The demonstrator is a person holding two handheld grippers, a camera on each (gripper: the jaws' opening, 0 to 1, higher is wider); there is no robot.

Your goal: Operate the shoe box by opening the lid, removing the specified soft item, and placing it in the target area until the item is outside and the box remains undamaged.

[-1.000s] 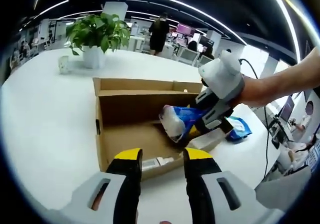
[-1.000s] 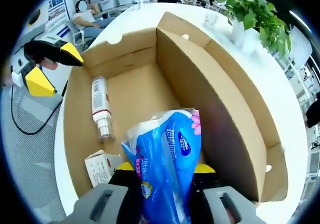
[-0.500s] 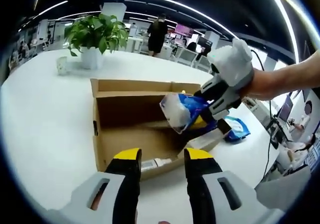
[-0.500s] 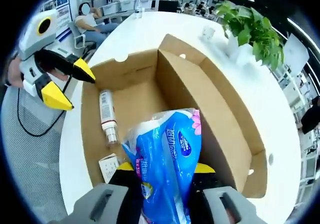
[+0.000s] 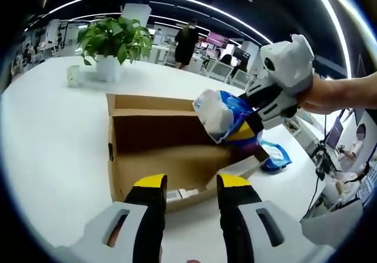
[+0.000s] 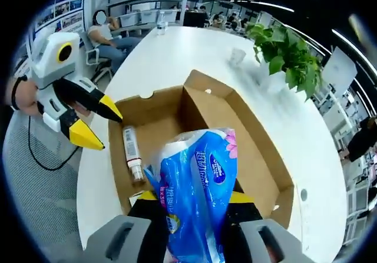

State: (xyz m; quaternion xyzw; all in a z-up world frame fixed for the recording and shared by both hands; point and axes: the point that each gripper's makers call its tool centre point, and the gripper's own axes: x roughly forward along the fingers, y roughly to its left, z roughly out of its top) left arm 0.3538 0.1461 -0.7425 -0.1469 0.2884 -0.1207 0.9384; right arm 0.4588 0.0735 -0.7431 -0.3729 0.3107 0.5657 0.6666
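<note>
The right gripper [image 5: 250,122] clamps a blue tissue pack [image 6: 194,183], held above the open shoe box [image 6: 259,169] (a bottle [image 6: 132,151] lies inside). The left gripper [image 5: 189,183] hovers nearby, jaws apart, empty.

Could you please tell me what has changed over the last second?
The right gripper, still shut on the blue tissue pack, has lifted it up out of the shoe box. The left gripper stays open at the box's near wall; the bottle remains inside.
</note>
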